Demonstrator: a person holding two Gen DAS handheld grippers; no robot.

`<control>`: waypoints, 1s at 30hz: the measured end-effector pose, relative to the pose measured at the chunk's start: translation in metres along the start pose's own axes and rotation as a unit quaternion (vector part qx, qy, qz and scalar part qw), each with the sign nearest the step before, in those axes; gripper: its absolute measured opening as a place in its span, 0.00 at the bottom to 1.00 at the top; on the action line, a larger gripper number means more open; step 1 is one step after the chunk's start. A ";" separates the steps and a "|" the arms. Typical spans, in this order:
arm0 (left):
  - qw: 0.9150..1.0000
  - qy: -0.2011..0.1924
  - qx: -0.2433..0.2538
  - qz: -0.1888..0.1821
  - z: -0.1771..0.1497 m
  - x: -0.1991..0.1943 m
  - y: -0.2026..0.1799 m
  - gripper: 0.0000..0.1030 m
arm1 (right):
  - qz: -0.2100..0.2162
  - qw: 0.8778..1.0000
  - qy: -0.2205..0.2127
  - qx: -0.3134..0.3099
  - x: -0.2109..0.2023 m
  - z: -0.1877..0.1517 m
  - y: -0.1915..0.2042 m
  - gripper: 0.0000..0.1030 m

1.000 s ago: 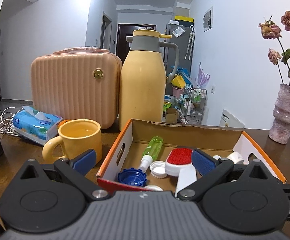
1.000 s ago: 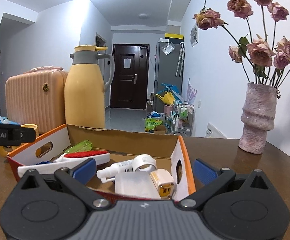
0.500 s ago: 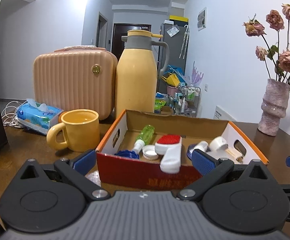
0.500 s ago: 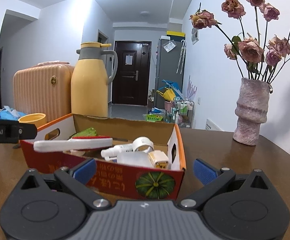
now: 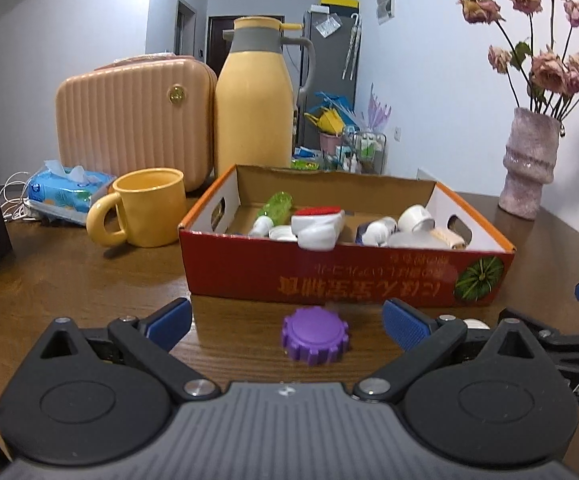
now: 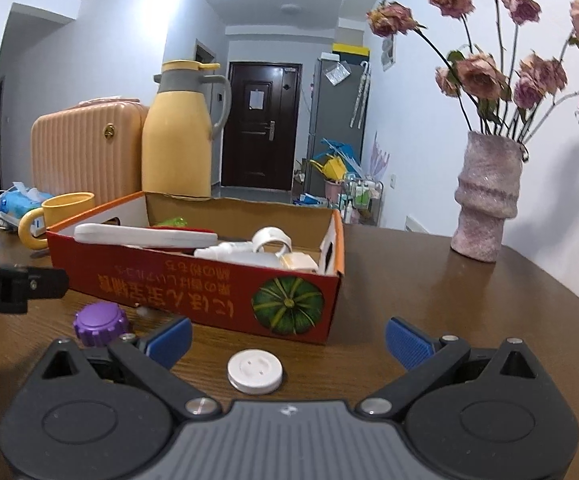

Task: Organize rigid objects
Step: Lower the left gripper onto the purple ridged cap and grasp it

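Observation:
A red cardboard box sits on the wooden table, holding a red-and-white brush, a green bottle, a tape roll and several small caps and bottles. In front of it lies a purple toothed cap, between the fingers of my open left gripper. A white round cap lies between the fingers of my open right gripper. Neither gripper holds anything. Part of the right gripper shows at the right edge of the left wrist view.
A yellow mug, a yellow thermos jug, a peach ribbed case and a tissue pack stand at the back left. A pink vase with dried roses is at the back right. Bare table lies right of the box.
Both grippers have pulled back from over the box and come down low in front of it. The purple cap and the white cap have come into view between the fingers.

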State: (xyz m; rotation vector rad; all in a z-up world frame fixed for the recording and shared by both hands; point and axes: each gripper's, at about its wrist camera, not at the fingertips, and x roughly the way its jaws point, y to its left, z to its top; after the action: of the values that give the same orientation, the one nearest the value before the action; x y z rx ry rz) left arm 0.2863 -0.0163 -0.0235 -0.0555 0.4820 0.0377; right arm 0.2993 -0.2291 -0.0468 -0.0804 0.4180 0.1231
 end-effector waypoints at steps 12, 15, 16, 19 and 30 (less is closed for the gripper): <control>0.998 0.063 0.022 -0.004 -0.012 0.029 -0.008 1.00 | -0.022 0.998 0.031 0.049 0.009 -0.007 -0.020 1.00; 0.996 0.083 0.026 -0.006 -0.013 0.042 -0.010 1.00 | -0.027 0.997 0.034 0.056 0.011 -0.007 -0.022 1.00; 0.996 0.086 0.027 -0.003 -0.013 0.046 -0.011 1.00 | -0.029 0.997 0.035 0.059 0.012 -0.007 -0.023 1.00; 0.995 0.095 0.027 0.006 -0.012 0.057 -0.010 1.00 | -0.035 0.996 0.042 0.071 0.016 -0.008 -0.027 1.00; 0.993 0.106 0.041 0.018 -0.007 0.081 -0.016 0.96 | -0.045 0.993 0.059 0.096 0.025 -0.010 -0.037 1.00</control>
State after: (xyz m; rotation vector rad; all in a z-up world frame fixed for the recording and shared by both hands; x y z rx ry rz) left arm 0.3557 -0.0305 -0.0671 0.0297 0.6966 0.0487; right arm 0.3226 -0.2644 -0.0644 0.0836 0.5410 -0.0123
